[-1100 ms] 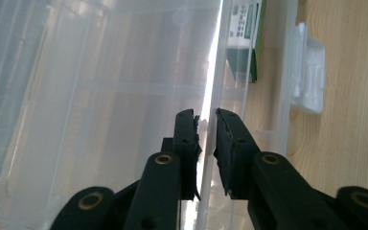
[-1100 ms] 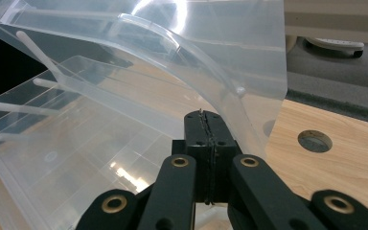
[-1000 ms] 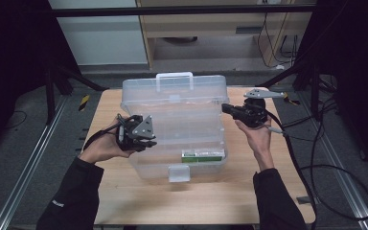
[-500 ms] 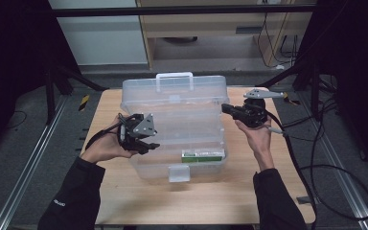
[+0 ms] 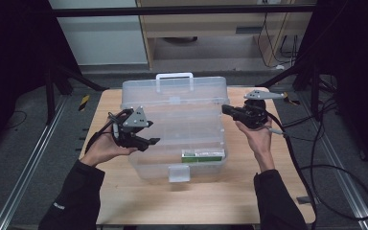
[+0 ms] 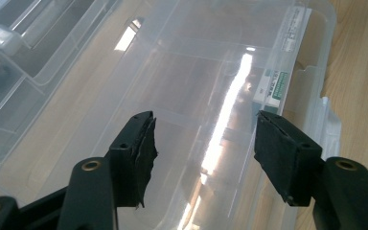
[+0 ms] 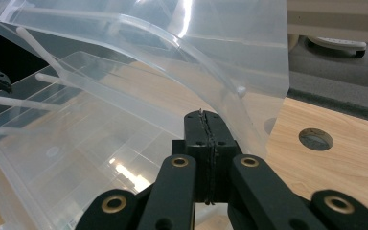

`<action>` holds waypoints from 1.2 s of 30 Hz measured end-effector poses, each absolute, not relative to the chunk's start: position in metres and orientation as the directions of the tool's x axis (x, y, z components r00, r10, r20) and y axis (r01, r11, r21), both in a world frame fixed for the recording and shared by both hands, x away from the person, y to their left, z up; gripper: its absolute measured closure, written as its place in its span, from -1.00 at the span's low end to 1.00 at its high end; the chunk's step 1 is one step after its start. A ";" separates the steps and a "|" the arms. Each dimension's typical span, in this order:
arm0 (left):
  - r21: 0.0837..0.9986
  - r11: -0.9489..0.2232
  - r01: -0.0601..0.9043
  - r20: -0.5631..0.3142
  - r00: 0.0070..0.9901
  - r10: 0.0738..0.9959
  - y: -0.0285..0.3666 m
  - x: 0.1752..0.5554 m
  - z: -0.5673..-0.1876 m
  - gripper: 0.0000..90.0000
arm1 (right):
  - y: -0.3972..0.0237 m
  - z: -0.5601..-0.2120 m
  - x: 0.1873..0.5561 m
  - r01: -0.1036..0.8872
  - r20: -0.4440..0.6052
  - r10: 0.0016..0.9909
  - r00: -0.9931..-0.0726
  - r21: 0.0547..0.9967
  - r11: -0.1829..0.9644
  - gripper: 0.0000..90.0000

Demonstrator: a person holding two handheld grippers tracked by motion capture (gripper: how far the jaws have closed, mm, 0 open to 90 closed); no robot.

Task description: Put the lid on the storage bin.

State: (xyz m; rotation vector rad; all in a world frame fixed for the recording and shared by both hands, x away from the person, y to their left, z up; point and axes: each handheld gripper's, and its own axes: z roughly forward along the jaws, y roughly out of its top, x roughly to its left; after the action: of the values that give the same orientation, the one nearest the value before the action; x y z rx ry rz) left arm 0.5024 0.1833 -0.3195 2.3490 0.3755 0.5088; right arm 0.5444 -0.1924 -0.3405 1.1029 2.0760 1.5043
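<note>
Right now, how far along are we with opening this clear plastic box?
Looks done: the lid is lifted off the clear plastic organizer box, raised at the right side. In hand: the right tool, jaws shut, sits at the lid's right edge; the left tool has just been opening, nothing between its pads. Left: swinging the lid fully back.

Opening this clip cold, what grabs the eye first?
A large clear plastic storage box with a white handle sits mid-table on the wooden table, a green label near its front edge. The left gripper, jaws just opened with nothing between them, hovers at its left side; the right gripper, shut, is at its right edge.
</note>
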 end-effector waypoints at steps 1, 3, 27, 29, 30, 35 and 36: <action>0.692 -0.710 0.126 0.254 0.879 0.404 0.184 0.501 -0.320 -0.13 | -0.193 -0.341 0.544 0.384 0.156 0.755 -0.637 0.913 0.136 1.00; 0.704 -0.699 0.129 0.249 0.876 0.412 0.185 0.499 -0.319 -0.13 | -0.193 -0.341 0.544 0.383 0.155 0.755 -0.637 0.914 0.136 1.00; 0.848 -0.446 0.285 0.137 0.695 0.706 0.245 0.485 -0.327 -0.17 | -0.197 -0.349 0.531 0.389 0.168 0.736 -0.656 0.910 0.139 0.98; 0.859 -0.418 0.296 0.125 0.670 0.731 0.250 0.485 -0.329 -0.16 | -0.197 -0.349 0.530 0.390 0.168 0.734 -0.658 0.910 0.141 0.98; 0.865 -0.400 0.304 0.111 0.661 0.742 0.252 0.485 -0.330 -0.15 | -0.197 -0.350 0.529 0.389 0.167 0.735 -0.658 0.910 0.142 0.98; 0.877 -0.361 0.316 0.088 0.632 0.770 0.260 0.485 -0.338 -0.13 | -0.196 -0.352 0.526 0.389 0.162 0.733 -0.661 0.909 0.150 0.99; 0.876 -0.359 0.324 0.086 0.626 0.775 0.261 0.485 -0.339 -0.12 | -0.196 -0.352 0.526 0.388 0.160 0.730 -0.665 0.908 0.155 0.99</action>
State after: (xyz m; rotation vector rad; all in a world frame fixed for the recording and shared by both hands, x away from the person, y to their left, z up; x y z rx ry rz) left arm 0.4852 0.2609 -0.3395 1.9432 0.8682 0.6289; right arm 0.5257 -0.1961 -0.3525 1.0749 2.1203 1.5136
